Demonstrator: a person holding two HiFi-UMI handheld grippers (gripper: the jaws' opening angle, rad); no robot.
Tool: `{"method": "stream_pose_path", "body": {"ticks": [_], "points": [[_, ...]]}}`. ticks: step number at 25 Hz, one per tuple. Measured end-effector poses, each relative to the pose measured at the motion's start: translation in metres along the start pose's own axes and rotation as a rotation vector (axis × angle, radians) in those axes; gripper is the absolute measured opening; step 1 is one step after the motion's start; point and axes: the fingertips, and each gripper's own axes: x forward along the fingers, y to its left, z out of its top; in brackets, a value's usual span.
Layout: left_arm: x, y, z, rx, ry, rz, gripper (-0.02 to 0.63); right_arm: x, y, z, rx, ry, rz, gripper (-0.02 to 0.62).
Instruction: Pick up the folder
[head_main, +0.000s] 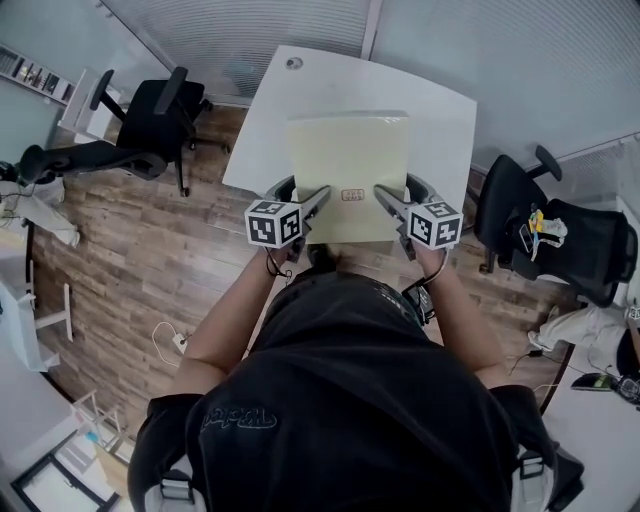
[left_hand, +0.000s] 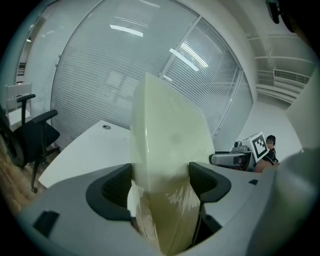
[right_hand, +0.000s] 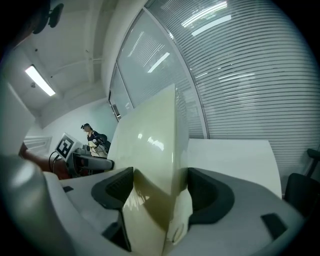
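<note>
A pale yellow folder (head_main: 349, 170) is held up over the near part of the white table (head_main: 430, 105), with a small label near its near edge. My left gripper (head_main: 316, 203) is shut on the folder's near left corner, and my right gripper (head_main: 386, 201) is shut on its near right corner. In the left gripper view the folder (left_hand: 167, 165) stands edge-on between both jaws. The right gripper view shows the folder (right_hand: 152, 165) pinched between the jaws, with the left gripper (right_hand: 82, 161) beyond it. The right gripper (left_hand: 235, 159) shows past the folder in the left gripper view.
A black office chair (head_main: 150, 115) stands left of the table and another (head_main: 545, 230) to its right. A round cable grommet (head_main: 293, 63) sits at the table's far edge. Window blinds (head_main: 250, 35) run behind the table. Wood floor (head_main: 130, 260) lies on the left.
</note>
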Motion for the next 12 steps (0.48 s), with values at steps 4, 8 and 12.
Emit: {"method": "stream_pose_path", "body": {"ticks": [4,8,12], "points": [[-0.007,-0.027,-0.021,-0.004,-0.007,0.006,0.362,-0.029,-0.001,-0.017,-0.003,-0.001,0.005,0.332],[-0.023,-0.051,-0.044,-0.002,-0.012,0.019,0.362,-0.057,0.009,-0.037,-0.007,-0.006,0.016,0.332],[-0.038,-0.075,-0.070,0.002,-0.008,0.023,0.362,-0.086,0.017,-0.062,-0.003,-0.003,0.025,0.331]]}}
